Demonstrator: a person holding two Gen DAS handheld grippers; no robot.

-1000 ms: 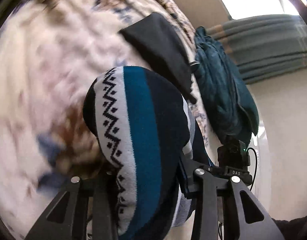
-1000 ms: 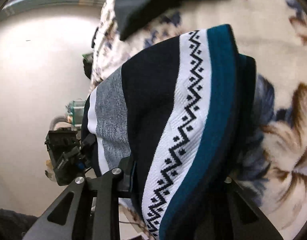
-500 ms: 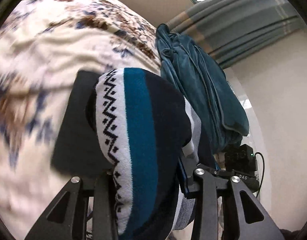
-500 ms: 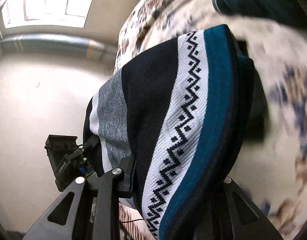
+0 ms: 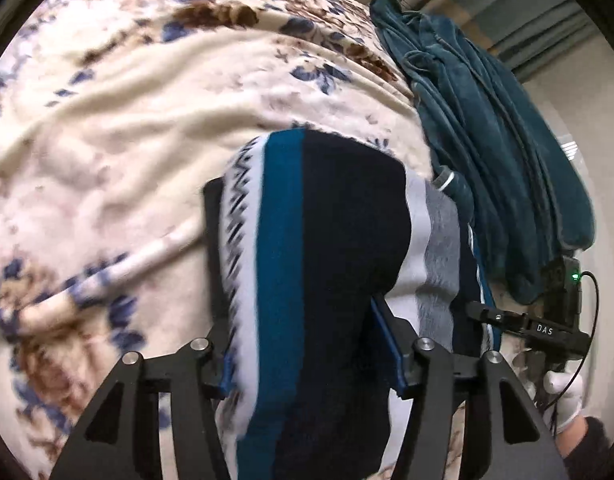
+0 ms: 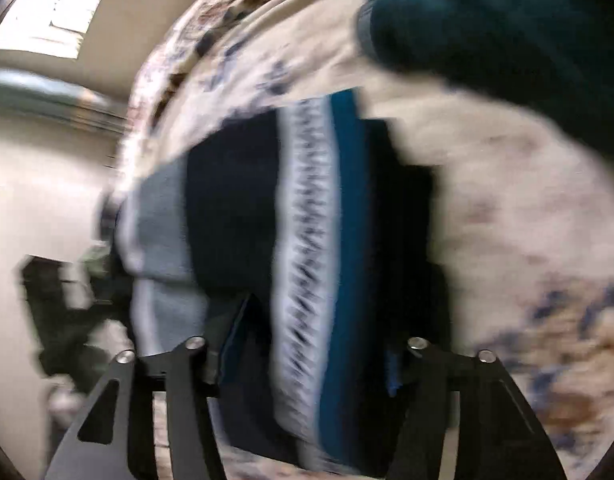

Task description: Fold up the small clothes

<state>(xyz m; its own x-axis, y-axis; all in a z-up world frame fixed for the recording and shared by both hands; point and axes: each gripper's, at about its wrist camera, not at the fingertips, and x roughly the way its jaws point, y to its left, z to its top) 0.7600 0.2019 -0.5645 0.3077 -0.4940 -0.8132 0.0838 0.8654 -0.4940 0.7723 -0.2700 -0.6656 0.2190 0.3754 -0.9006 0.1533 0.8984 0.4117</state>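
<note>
Between my left gripper [image 5: 311, 360] and right gripper [image 6: 307, 344], fingers just spreading, the soft, light striped knit garment [image 5: 327, 264] slumps onto the floral bed blanket [image 5: 119, 128] (re-grip at folded edges).

Soft daylight enters from a blown-out window [image 6: 47, 12] at eleven o'clock in the right view, which is heavily motion-blurred. The left view is sharper; both bulge and darken at the rim.
</note>
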